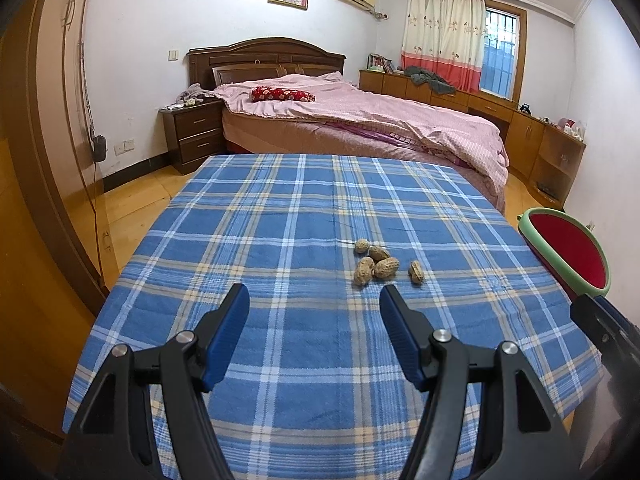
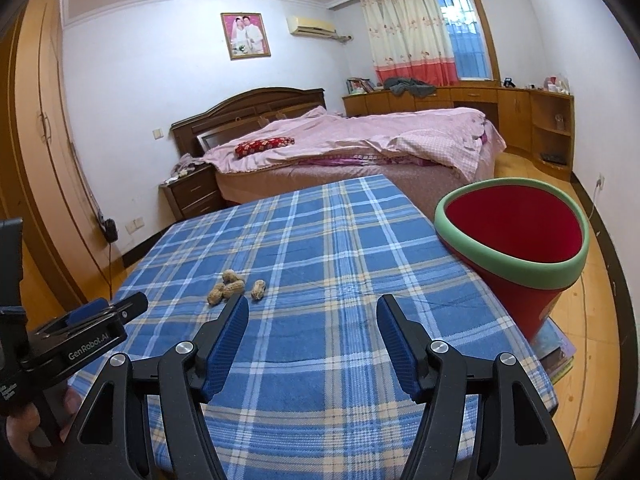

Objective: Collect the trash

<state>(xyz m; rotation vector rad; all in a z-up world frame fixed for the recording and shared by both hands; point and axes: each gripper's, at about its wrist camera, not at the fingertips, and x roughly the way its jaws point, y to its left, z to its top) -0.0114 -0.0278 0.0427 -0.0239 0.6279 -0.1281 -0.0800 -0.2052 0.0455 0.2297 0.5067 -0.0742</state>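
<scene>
Several peanut shells [image 1: 376, 264] lie in a small heap on the blue plaid tablecloth [image 1: 280, 216], one shell [image 1: 416, 272] a little apart to the right. My left gripper [image 1: 313, 294] hovers open just short of them, nothing between its fingers. In the right wrist view the shells [image 2: 230, 286] lie ahead and to the left of my right gripper [image 2: 312, 302], which is open and empty over the cloth [image 2: 320, 240]. A red bin with a green rim [image 2: 560, 276] stands beside the table's right edge; its rim [image 1: 576, 276] also shows in the left wrist view.
The left gripper [image 2: 120, 312] shows side-on at the left, held by a hand [image 2: 24, 432]. The right gripper's tip [image 1: 588, 308] is at the right edge. The bin rests on a flat stack [image 2: 556, 356]. Beyond the table stand a bed [image 1: 360, 120] and a nightstand [image 1: 196, 136].
</scene>
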